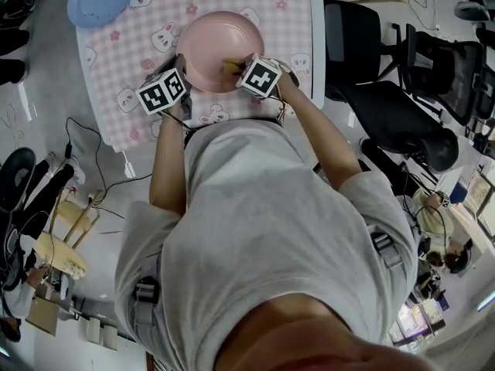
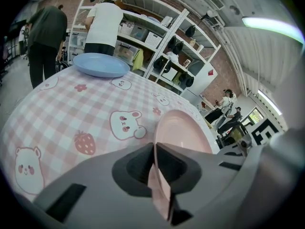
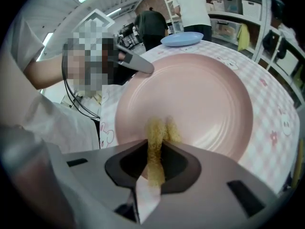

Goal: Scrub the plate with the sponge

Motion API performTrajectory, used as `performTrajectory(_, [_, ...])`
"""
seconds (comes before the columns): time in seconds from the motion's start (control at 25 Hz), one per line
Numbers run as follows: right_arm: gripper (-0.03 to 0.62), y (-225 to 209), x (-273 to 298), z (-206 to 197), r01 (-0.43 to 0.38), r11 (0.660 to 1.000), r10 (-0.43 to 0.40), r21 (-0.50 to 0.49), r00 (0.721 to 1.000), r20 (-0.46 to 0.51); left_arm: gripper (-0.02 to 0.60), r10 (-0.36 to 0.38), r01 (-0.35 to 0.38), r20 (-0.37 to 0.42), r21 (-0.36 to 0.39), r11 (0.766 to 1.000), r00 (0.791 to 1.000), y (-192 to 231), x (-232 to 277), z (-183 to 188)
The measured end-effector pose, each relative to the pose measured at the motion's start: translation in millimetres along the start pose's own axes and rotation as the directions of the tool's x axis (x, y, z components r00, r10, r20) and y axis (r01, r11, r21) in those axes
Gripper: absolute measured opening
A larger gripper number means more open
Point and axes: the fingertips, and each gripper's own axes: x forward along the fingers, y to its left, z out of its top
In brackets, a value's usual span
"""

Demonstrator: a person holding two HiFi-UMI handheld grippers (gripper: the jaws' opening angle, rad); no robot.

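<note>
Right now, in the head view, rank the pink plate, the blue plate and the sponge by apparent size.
1. pink plate: largest.
2. blue plate: smaller, though the frame's top edge cuts it off, so the gap is unsure.
3. sponge: smallest by far; only a yellow sliver shows.

pink plate (image 1: 210, 45): smooth glossy finish is noted | sponge (image 3: 158, 130): coarse fibrous matt texture is noted | tablecloth (image 1: 131, 60): matt printed cloth is noted
</note>
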Motion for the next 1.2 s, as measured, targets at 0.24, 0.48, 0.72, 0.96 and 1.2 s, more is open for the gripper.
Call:
performTrajectory(0.24, [0.07, -48.0, -17.8, 0.5, 0.123, 0.989, -0.126, 0.08, 0.991, 0.036, 0.031, -0.008, 0.008, -0.002, 0.004, 1.0, 1.0, -2.8, -0.2, 1.4])
performTrajectory(0.48, [0.069, -83.1, -24.5, 17.2, 0.198, 0.97, -0.21, 0.141, 0.975, 0.073, 0.032, -0.008, 0.008, 0.0, 0.014, 1.0, 1.0, -2.9, 3.6, 8.4])
performTrajectory(0.72, [0.069, -116.1, -31.5, 32.3, 0.26, 0.946, -0.279, 0.196, 0.957, 0.079, 0.034, -0.018, 0.018, -0.007, -0.012, 1.0, 1.0, -5.4, 8.1, 8.4])
performTrajectory(0.96, [0.069, -126.0, -28.9, 76.0, 0.306, 0.944, -0.324, 0.121, 0.929, 0.179, 0.034, -0.006, 0.005, 0.02, 0.04, 0.999, 1.0, -9.3, 7.2, 21.8])
performTrajectory(1.2, [0.069, -115.9, -28.3, 103.1, 0.314, 0.948, -0.315, 0.051, 0.909, 0.272, 0.035, -0.005, 0.002, 0.044, 0.082, 0.997, 0.999, -20.1, 3.6, 28.7])
